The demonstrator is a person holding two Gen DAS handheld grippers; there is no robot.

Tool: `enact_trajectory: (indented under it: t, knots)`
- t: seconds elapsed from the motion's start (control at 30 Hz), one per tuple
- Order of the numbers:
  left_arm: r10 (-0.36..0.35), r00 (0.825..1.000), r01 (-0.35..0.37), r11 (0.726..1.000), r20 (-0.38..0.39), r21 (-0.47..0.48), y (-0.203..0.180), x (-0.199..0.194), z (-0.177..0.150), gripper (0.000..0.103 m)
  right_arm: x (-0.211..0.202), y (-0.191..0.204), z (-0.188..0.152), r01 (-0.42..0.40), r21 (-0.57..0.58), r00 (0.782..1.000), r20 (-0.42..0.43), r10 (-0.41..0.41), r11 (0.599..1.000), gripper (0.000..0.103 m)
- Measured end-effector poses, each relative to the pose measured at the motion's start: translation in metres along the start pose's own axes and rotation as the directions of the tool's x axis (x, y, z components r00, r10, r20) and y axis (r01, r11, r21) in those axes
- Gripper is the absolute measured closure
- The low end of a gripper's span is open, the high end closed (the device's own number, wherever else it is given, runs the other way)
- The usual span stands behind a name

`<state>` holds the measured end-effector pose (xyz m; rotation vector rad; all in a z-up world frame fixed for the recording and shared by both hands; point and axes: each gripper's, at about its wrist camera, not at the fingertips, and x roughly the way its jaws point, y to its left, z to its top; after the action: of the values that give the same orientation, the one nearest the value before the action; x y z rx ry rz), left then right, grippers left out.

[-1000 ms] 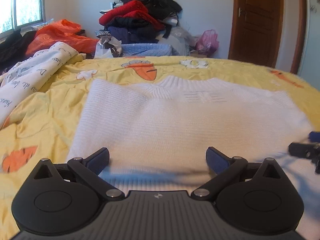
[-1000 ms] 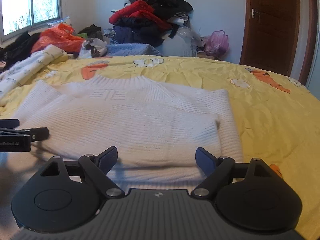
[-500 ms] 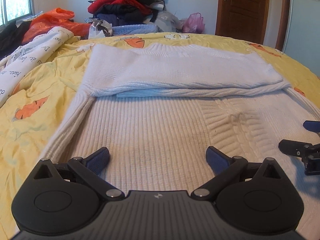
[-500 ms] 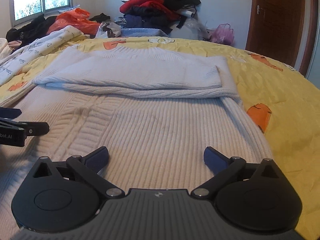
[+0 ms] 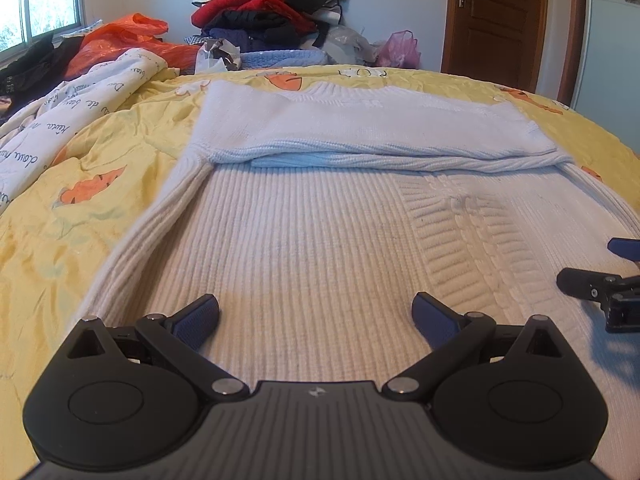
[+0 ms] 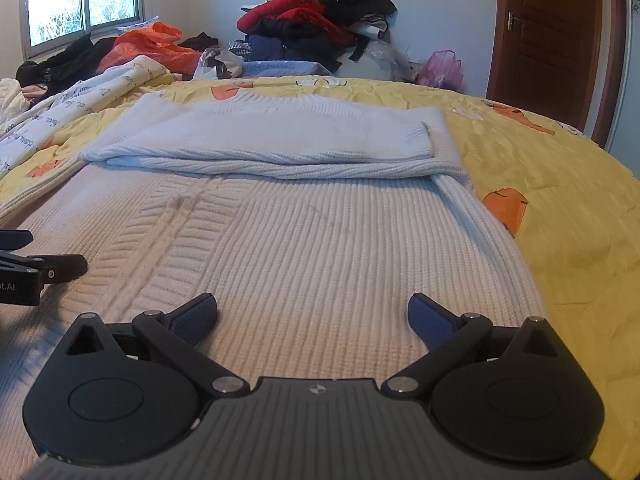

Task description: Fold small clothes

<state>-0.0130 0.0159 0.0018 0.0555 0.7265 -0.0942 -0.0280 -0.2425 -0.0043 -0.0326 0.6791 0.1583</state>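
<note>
White ribbed sweater (image 5: 320, 240) lies flat on the yellow bedspread (image 5: 80, 184), its far part folded over in a doubled layer. Left gripper (image 5: 316, 316) and right gripper (image 6: 312, 314) hover over the near part, jaws spread wide, gripping nothing.

A bed under a yellow carrot-print quilt (image 5: 100, 128) fills the room. Behind it, a heap of red and dark clothes (image 5: 272, 12) rises against the pale wall (image 6: 440, 8). Daylight enters through a window (image 6: 84, 0) at left; a brown wooden door (image 5: 496, 20) stands closed at right, with a pink plastic bag (image 5: 400, 49) near it.
</note>
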Motion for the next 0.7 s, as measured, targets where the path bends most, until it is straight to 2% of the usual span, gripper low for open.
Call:
enact_trajectory:
  t: [0.7]
  knots:
    - [-0.005,1.0,0.005,1.0,0.017,-0.008,0.001,-0.0011,-0.0046,0.0,-0.001,-0.0004,-0.0026,0.001,0.005,1.0,0.008,-0.001,1.0,0.0]
